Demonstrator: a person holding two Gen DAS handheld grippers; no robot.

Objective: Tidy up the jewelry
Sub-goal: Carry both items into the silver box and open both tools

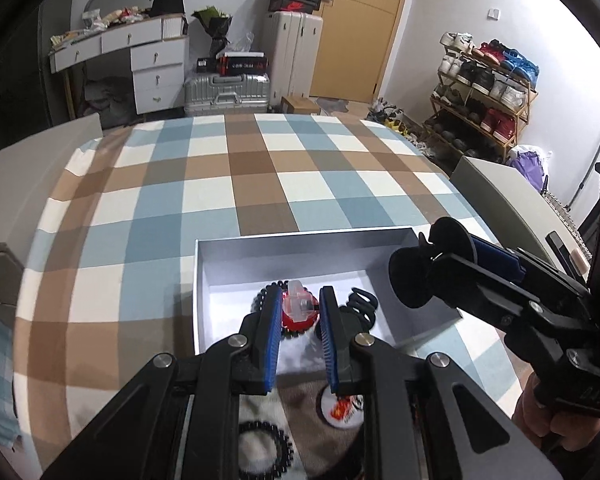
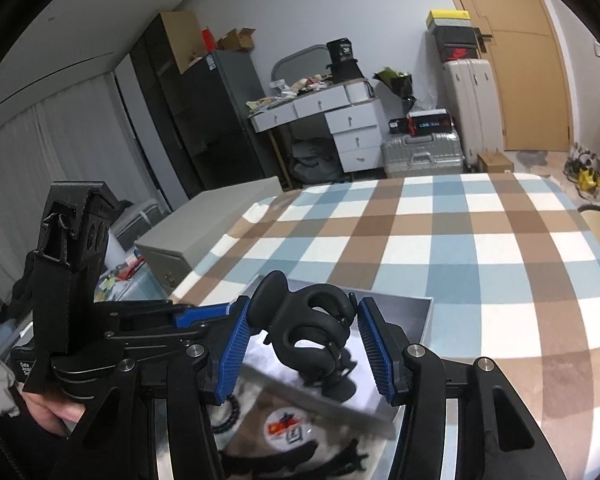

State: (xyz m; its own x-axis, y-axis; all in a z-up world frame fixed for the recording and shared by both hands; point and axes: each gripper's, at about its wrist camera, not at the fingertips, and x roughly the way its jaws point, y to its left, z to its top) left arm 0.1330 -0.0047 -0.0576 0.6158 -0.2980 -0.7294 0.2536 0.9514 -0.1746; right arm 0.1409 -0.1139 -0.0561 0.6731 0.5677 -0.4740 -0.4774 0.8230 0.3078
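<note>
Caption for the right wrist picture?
Right gripper carries a black hair claw above a white box on a checked bedspread.

Shoe rack point(image 1: 486, 92), suitcases point(image 1: 296, 60) (one silver), white desk point(image 1: 140, 56).

Black gripper point(image 1: 300, 316) linkages, ribbed blue pads, silver screws

Support surface: bed point(image 1: 228, 184) covered with a checked blanket in blue, brown and white squares; far half bare.

Directly on it, near edge: open white shallow box point(image 1: 300, 240), rectangular, one long wall facing the far end of the bed.

In front of the box, on the blanket: round badge point(image 2: 290, 428) with red and black print, and a black spiral hair tie point(image 1: 262, 446), just beside each other. A further black item at the bottom of the right wrist view is too cropped to identify.
</note>
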